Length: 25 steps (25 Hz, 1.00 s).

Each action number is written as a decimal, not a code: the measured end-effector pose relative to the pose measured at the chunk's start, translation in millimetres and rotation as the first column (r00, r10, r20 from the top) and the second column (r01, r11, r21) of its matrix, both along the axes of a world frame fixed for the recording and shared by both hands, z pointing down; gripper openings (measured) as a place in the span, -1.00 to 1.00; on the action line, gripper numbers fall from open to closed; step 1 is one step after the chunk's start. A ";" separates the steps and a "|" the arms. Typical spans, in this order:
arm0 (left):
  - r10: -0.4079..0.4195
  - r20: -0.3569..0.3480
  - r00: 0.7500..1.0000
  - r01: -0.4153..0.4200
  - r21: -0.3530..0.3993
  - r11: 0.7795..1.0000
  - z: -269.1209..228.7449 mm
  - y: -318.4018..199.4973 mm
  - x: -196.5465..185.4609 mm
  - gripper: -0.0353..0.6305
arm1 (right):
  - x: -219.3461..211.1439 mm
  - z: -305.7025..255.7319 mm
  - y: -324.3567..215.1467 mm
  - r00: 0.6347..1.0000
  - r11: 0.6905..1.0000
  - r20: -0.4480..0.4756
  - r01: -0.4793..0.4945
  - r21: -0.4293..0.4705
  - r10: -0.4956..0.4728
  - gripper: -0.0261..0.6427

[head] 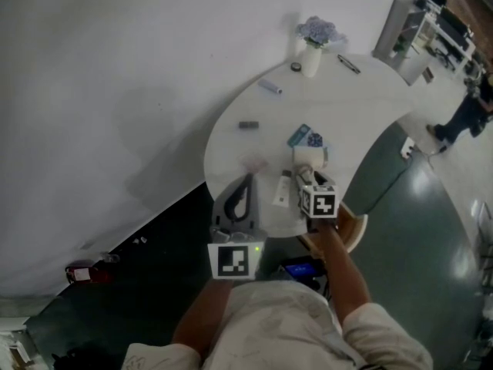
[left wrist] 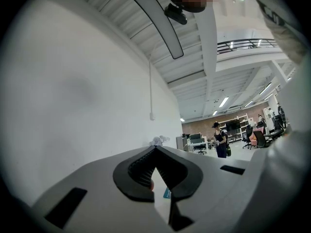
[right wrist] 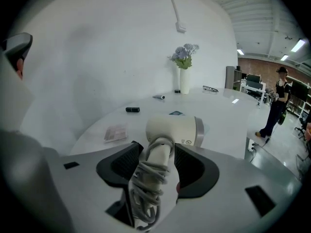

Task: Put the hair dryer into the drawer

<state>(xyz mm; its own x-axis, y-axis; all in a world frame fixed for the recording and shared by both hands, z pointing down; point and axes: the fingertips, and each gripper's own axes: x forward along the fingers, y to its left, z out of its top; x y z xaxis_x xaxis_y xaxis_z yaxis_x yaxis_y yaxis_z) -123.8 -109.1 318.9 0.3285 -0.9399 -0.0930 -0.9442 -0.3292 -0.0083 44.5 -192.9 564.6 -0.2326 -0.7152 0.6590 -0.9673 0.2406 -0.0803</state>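
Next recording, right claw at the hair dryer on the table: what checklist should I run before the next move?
1. Handle of the hair dryer sits between the jaws of the right claw: ok.
2. Pads pressing on the handle: not ok, the jaws stand apart.
3. The cord is wound on the handle: ok.
4. The left claw is shut and empty: ok.
5. The drawer is open: cannot tell, none in view.

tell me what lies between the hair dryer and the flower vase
A small teal card lies flat between the hair dryer and the flower vase, seen in the right gripper view.
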 end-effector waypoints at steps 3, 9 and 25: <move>0.003 0.012 1.000 -0.003 -0.017 1.000 4.9 -0.6 1.6 -0.89 | -0.4 4.0 -0.9 1.000 1.000 0.027 -0.004 -0.017 0.005 -0.27; 0.000 -0.006 1.000 0.000 -0.022 1.000 6.2 -2.3 3.4 -0.89 | -7.1 15.3 -3.5 0.993 0.995 0.117 0.009 -0.095 0.002 -0.27; 0.001 0.008 1.000 0.000 -0.027 1.000 13.1 1.8 4.6 -0.89 | -9.4 23.3 -13.6 0.998 0.997 -0.062 -0.028 -0.073 0.023 -0.18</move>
